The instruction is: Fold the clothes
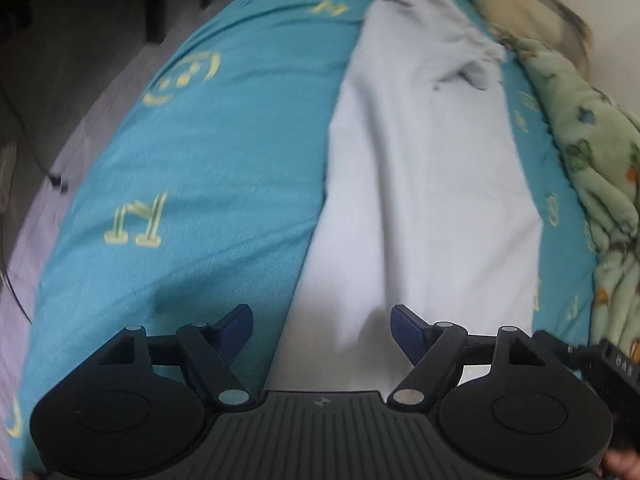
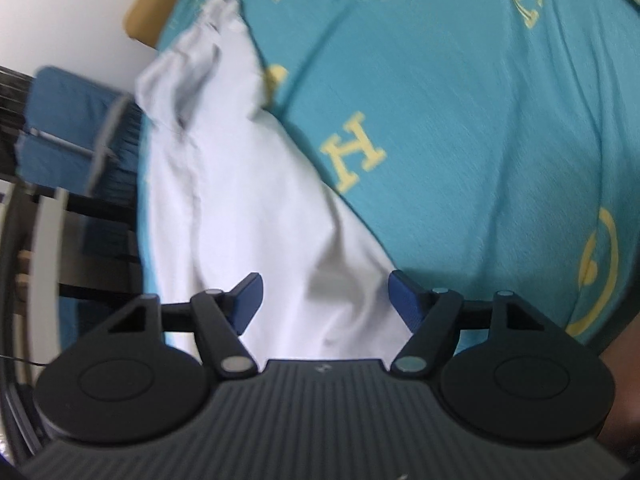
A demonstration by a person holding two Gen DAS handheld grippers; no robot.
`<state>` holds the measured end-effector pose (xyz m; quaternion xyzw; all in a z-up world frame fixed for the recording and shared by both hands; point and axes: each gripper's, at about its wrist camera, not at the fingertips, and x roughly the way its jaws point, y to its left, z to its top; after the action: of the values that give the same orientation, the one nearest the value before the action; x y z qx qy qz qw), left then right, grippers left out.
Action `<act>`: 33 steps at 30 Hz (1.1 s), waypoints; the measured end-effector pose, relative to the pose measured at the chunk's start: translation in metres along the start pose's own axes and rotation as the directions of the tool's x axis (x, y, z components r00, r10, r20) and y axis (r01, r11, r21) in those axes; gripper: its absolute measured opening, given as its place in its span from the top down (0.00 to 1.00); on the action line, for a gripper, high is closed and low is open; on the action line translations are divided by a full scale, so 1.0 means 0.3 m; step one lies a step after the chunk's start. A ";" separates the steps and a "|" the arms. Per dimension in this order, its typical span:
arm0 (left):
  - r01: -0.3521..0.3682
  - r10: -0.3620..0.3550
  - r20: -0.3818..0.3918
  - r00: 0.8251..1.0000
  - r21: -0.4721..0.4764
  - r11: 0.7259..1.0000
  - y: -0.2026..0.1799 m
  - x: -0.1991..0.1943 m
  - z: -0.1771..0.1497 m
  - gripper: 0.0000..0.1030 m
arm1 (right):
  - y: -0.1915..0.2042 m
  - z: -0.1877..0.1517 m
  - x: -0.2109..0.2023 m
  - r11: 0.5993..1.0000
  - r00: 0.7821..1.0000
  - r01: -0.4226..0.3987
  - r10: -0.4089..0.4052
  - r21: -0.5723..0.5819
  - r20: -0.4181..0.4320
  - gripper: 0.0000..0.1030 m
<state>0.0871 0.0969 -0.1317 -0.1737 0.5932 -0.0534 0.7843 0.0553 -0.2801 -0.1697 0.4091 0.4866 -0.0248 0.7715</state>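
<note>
You are holding the left gripper (image 1: 322, 326) with its blue-padded jaws spread wide, gripping nothing, above the near end of the long pale white cloth garment (image 1: 424, 184). That garment is lying stretched lengthwise on the teal bedsheet with yellow letter prints (image 1: 200, 152), a crumpled green patterned blanket (image 1: 592, 168) running along its far side. Your right gripper (image 2: 325, 300) is likewise hanging wide apart and empty over the garment (image 2: 240, 200), beside the sheet (image 2: 460, 120).
</note>
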 end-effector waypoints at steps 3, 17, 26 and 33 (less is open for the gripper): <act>-0.029 0.029 -0.002 1.000 0.012 1.000 -0.023 0.008 -0.004 0.21 | 0.021 -0.012 0.012 0.999 1.000 0.015 -0.016 -0.050 -0.016 0.30; 0.043 -0.042 0.038 0.998 -0.030 0.999 -0.038 -0.107 -0.161 0.98 | 0.221 -0.223 -0.026 0.895 0.978 0.166 -0.202 -0.413 -0.044 0.93; 0.385 -0.335 0.268 0.903 -0.163 0.908 -0.036 -0.503 -0.079 0.99 | 0.389 -0.093 -0.443 0.917 0.982 0.049 0.028 -0.395 0.187 0.94; 0.410 -0.362 0.340 0.868 -0.081 0.908 -0.097 -0.748 -0.174 0.99 | 0.436 -0.123 -0.711 0.911 0.945 -0.008 0.142 -0.413 0.295 0.94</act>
<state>-0.0241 0.1236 0.0703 -0.3540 0.4149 -0.1358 0.8271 -0.0267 -0.2458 0.0672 0.2491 0.3338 0.0411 0.9082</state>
